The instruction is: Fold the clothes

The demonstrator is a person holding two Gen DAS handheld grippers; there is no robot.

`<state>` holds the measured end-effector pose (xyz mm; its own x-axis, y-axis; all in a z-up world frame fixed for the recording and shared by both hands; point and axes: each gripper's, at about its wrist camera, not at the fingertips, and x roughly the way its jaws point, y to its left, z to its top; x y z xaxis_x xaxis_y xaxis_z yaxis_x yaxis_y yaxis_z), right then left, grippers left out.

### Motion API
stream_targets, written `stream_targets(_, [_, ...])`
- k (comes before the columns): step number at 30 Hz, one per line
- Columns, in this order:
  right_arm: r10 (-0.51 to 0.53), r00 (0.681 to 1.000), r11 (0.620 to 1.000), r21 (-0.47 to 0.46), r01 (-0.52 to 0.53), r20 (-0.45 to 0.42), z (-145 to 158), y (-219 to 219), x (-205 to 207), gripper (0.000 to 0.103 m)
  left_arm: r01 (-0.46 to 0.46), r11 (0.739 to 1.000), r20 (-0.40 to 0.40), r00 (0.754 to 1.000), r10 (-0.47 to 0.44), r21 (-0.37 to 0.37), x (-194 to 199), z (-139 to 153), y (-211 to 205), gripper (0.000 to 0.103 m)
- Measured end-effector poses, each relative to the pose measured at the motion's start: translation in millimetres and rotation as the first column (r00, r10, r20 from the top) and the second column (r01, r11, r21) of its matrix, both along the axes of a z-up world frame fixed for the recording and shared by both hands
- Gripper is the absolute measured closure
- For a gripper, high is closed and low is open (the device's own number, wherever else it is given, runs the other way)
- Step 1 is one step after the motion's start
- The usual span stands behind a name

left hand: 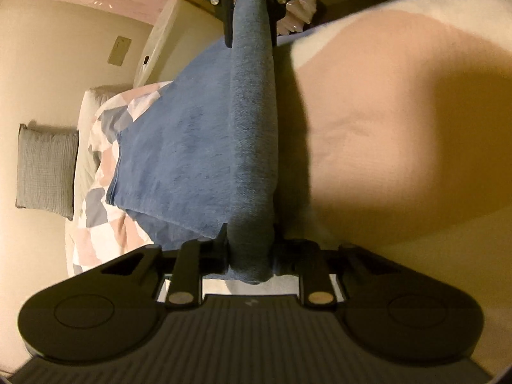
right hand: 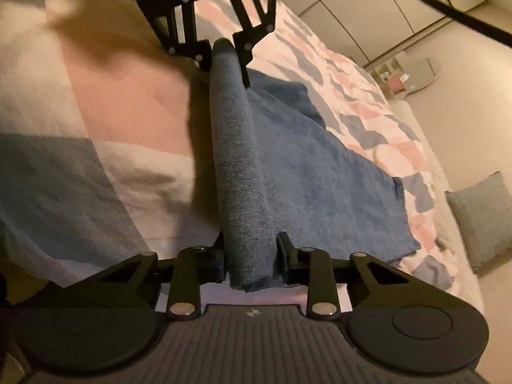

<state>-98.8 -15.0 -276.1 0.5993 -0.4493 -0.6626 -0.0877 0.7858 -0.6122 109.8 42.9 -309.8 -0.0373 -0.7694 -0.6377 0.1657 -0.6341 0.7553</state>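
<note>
Left hand-held gripper [left hand: 251,252] and right hand-held gripper [right hand: 251,252] both clamped narrow on opposite ends of a blue denim garment's [left hand: 179,147] raised fold, above patchwork-quilted bed [right hand: 368,118].

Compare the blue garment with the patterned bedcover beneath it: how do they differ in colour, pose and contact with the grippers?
The blue garment is one solid denim-like blue; the bedcover is patchwork pink, white and grey-blue. The garment's edge is lifted into a taut ridge, while the bedcover lies flat. The left gripper and right gripper both pinch the garment; neither grips the bedcover. Both are fabric.
</note>
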Motion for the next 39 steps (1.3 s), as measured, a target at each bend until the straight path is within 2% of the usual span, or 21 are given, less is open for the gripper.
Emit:
stream_targets(4, [0.02,1.0,0.976,0.217,-0.018,-0.003,33,-32,-2,0.079,-0.073,0.993,-0.078,0.994,0.081,0.094,1,31,-15,0.086])
stream_targets(7, [0.021,1.0,0.921,0.389,-0.015,-0.011,63,-62,-1,0.08,-0.122,0.979,-0.125,0.982,0.143,0.163,3,59,-31,0.086])
stream_targets(9, [0.006,1.0,0.862,0.507,-0.003,-0.005,82,-86,1,0.08,-0.161,0.966,-0.162,0.967,0.195,0.203,6,80,-46,0.086])
stream_targets(11, [-0.012,1.0,0.799,0.601,0.005,0.007,101,-114,3,0.081,-0.207,0.95,-0.215,0.942,0.258,0.232,11,103,-64,0.086])
stream_targets(15, [-0.078,0.996,0.673,0.74,0.019,0.045,138,-177,7,0.081,-0.277,0.926,-0.297,0.889,0.348,0.256,22,149,-111,0.087])
stream_targets(19, [-0.149,0.987,0.54,0.841,0.032,0.058,152,-253,8,0.082,-0.349,0.901,-0.354,0.834,0.424,0.259,29,176,-169,0.087])
stream_targets(21, [-0.191,0.981,0.481,0.875,0.051,0.047,149,-299,12,0.083,-0.385,0.883,-0.374,0.803,0.464,0.269,30,184,-202,0.087])
stream_targets(25, [-0.269,0.963,0.366,0.925,0.098,0.005,136,-393,25,0.083,-0.484,0.817,-0.439,0.689,0.577,0.314,36,194,-277,0.088])
stream_targets(27, [-0.305,0.952,0.31,0.942,0.131,-0.032,120,-441,36,0.083,-0.535,0.771,-0.458,0.621,0.636,0.345,43,191,-320,0.089])
stream_targets(28, [-0.322,0.945,0.281,0.948,0.147,-0.052,113,-466,41,0.083,-0.563,0.742,-0.464,0.582,0.668,0.363,48,187,-344,0.089])
stream_targets(31, [-0.353,0.931,0.232,0.955,0.184,-0.094,87,-511,57,0.083,-0.646,0.642,-0.462,0.459,0.759,0.413,61,161,-402,0.089])
stream_targets(33, [-0.35,0.929,0.201,0.958,0.203,-0.123,71,-525,63,0.083,-0.68,0.556,-0.443,0.36,0.821,0.477,71,139,-431,0.089])
stream_targets(34, [-0.348,0.927,0.185,0.96,0.212,-0.137,64,-532,66,0.083,-0.7,0.517,-0.432,0.319,0.843,0.492,74,130,-441,0.087])
stream_targets(36, [-0.344,0.924,0.154,0.961,0.23,-0.166,48,-547,72,0.083,-0.731,0.467,-0.433,0.257,0.864,0.498,74,120,-443,0.086])
stream_targets(39, [-0.333,0.924,0.113,0.965,0.237,-0.188,41,-560,73,0.083,-0.751,0.421,-0.461,0.175,0.87,0.509,76,127,-439,0.086])
